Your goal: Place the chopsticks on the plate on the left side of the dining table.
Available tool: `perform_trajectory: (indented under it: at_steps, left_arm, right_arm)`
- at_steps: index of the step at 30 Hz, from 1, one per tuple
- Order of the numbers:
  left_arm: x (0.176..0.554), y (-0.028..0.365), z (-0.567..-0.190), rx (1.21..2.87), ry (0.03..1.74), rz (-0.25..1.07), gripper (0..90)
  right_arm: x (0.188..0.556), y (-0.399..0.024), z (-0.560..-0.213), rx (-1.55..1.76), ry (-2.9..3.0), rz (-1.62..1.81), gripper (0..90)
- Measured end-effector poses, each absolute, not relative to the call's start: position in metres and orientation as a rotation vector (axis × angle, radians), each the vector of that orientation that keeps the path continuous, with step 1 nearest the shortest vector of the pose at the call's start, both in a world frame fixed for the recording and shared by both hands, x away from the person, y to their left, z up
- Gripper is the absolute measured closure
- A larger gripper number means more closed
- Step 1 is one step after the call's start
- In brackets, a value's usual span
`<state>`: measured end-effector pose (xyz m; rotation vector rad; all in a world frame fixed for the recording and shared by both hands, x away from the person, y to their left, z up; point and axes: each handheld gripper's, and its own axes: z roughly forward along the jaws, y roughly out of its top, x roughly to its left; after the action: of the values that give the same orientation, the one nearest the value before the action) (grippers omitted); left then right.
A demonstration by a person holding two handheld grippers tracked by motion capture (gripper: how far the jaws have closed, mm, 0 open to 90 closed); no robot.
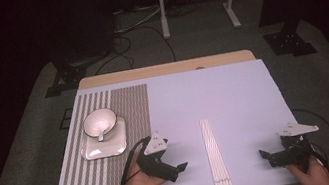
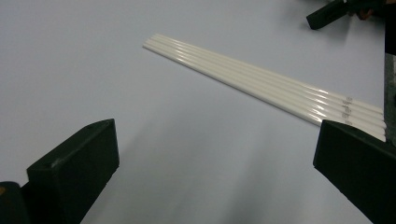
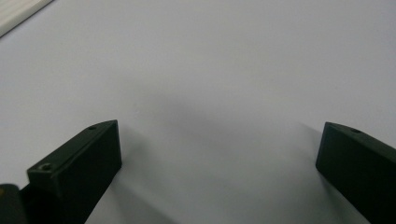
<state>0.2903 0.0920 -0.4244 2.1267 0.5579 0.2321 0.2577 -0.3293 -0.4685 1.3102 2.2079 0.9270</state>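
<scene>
Several white chopsticks lie side by side between our left gripper and right gripper, both wide apart and empty; light, stiff, slippery, we judge them best pinched mid-length.

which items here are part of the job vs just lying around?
In play:
- chopsticks, a bundle of white sticks lying between the two grippers
- left gripper, open, pointed at the chopsticks
- right gripper, open, on the other side of them

Lying about:
- bowl with a spoon in it
- square plate under the bowl
- striped mat
</scene>
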Motion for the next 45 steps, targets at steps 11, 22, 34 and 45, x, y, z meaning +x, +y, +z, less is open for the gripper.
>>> perform_trajectory:
  at_steps: [11, 22, 34, 45]
  left_arm:
    - [0.300, 0.073, -0.425, 2.132, 0.556, 0.227, 0.0]
    - [0.311, 0.058, -0.428, 2.125, 0.564, 0.216, 0.0]
    - [0.322, 0.037, -0.436, 2.151, 0.561, 0.209, 0.0]
    - [0.329, 0.016, -0.449, 2.188, 0.552, 0.200, 0.0]
  right_arm:
    - [0.258, -0.329, -0.468, 1.310, 2.208, 0.927, 0.0]
    - [0.258, -0.329, -0.468, 1.310, 2.208, 0.927, 0.0]
    - [0.258, -0.329, -0.468, 1.309, 2.208, 0.926, 0.0]
    - [0.258, -0.329, -0.468, 1.311, 2.208, 0.927, 0.0]
